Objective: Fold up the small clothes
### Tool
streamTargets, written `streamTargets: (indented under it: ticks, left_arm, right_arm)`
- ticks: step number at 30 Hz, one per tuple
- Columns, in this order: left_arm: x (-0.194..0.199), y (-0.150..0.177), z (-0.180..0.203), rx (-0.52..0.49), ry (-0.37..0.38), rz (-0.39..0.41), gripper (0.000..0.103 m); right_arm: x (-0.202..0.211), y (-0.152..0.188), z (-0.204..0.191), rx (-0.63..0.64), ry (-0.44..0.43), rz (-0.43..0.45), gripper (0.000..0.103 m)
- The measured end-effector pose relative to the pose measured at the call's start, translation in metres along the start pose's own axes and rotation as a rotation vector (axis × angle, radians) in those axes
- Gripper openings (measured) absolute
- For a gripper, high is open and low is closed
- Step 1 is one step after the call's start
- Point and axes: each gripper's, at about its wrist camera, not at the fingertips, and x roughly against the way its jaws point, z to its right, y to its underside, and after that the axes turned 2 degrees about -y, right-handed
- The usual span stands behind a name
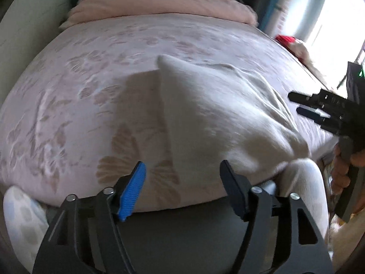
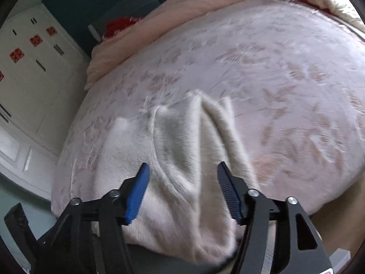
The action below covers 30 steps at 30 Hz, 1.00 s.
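In the left wrist view, a white garment (image 1: 216, 114) lies rumpled on the pink flowered bedspread (image 1: 91, 91), spread from the middle of the bed toward its near right edge, where part of it hangs over. A folded pink blanket (image 1: 159, 6) sits along the far end of the bed. The left gripper (image 1: 182, 182) hovers at the near edge with its jaws spread wide, holding nothing; its right finger is just beside the draped cloth, though contact cannot be told. At the right, the right gripper (image 1: 303, 105) reaches in level over the bed edge, held by a hand (image 1: 342, 171), its tips near the garment and empty. In the right wrist view, the white garment (image 2: 182, 148) bunches into upright folds directly ahead and falls over the near edge of the bedspread (image 2: 285, 91). The right gripper (image 2: 182, 180) points down at it, jaws parted wide on either side of a fold, gripping nothing. A white cabinet (image 2: 29, 80) stands to the left.
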Motion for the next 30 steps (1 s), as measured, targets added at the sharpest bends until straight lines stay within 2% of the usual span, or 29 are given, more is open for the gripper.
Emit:
streamTargets:
  ticks: [1, 2, 3, 4, 7, 8, 10, 12, 13, 14, 15, 16, 19, 21, 23, 25, 26, 28, 30]
  left_arm:
    - [0.001, -0.001, -0.001, 0.017, -0.004, -0.003, 0.067]
    - [0.001, -0.001, -0.004, 0.036, -0.008, -0.003, 0.067]
    - [0.003, -0.001, -0.007, 0.047, -0.014, -0.003, 0.068]
    - [0.005, 0.0, -0.011, 0.051, -0.017, -0.004, 0.068]
    - [0.012, 0.003, -0.018, 0.07, -0.018, 0.001, 0.075]
    - [0.013, 0.005, -0.021, 0.077, -0.023, 0.003, 0.076]
    - [0.012, 0.006, -0.024, 0.086, -0.024, -0.004, 0.076]
    - [0.007, 0.008, -0.024, 0.092, -0.023, -0.028, 0.076]
    - [0.005, 0.008, -0.023, 0.091, -0.018, -0.034, 0.076]
    - [0.004, 0.008, -0.021, 0.085, -0.014, -0.034, 0.076]
    - [0.004, 0.009, -0.019, 0.075, -0.014, -0.034, 0.076]
    - [0.003, 0.009, -0.017, 0.064, -0.015, -0.035, 0.076]
    - [0.006, 0.011, -0.009, 0.014, -0.02, -0.024, 0.078]
    - [0.007, 0.01, -0.006, 0.0, -0.024, -0.018, 0.08]
    - [0.005, 0.01, -0.004, 0.001, -0.017, -0.023, 0.08]
    - [0.004, 0.011, -0.002, -0.002, -0.021, -0.029, 0.08]
    - [0.004, 0.011, -0.002, -0.002, -0.021, -0.028, 0.08]
    - [0.004, 0.011, -0.003, -0.001, -0.023, -0.029, 0.08]
    - [0.005, 0.011, -0.004, 0.009, -0.028, -0.023, 0.08]
  right_arm:
    - [-0.01, 0.0, 0.001, -0.003, 0.002, -0.028, 0.065]
    - [-0.027, 0.001, 0.0, -0.012, 0.006, -0.067, 0.058]
    - [-0.042, 0.0, 0.0, -0.019, 0.002, -0.101, 0.021]
    - [-0.046, -0.001, -0.001, -0.014, 0.005, -0.106, 0.016]
    - [-0.006, -0.014, -0.022, 0.018, -0.071, 0.05, 0.012]
    - [0.016, -0.022, -0.031, 0.05, -0.069, 0.116, 0.011]
    - [0.037, -0.027, -0.033, 0.073, -0.064, 0.164, 0.009]
    - [0.031, -0.024, -0.023, 0.093, 0.0, 0.137, 0.009]
    - [0.01, -0.018, -0.008, 0.113, 0.088, 0.076, 0.009]
    - [-0.007, -0.014, 0.001, 0.123, 0.14, 0.026, 0.008]
    - [-0.036, -0.004, 0.019, 0.125, 0.2, -0.068, 0.008]
    - [-0.039, 0.001, 0.026, 0.109, 0.183, -0.056, 0.008]
    - [0.001, -0.007, 0.021, -0.006, 0.076, 0.045, 0.009]
    - [0.03, -0.008, 0.008, 0.006, 0.027, 0.104, 0.016]
    - [0.051, -0.001, -0.009, 0.031, -0.021, 0.119, 0.017]
    - [0.056, 0.01, -0.03, 0.059, -0.144, 0.081, 0.017]
    - [0.056, 0.017, -0.042, 0.079, -0.176, 0.059, 0.017]
    - [0.044, 0.033, -0.066, 0.142, -0.22, -0.011, 0.016]
    - [0.023, 0.046, -0.087, 0.189, -0.225, -0.057, 0.016]
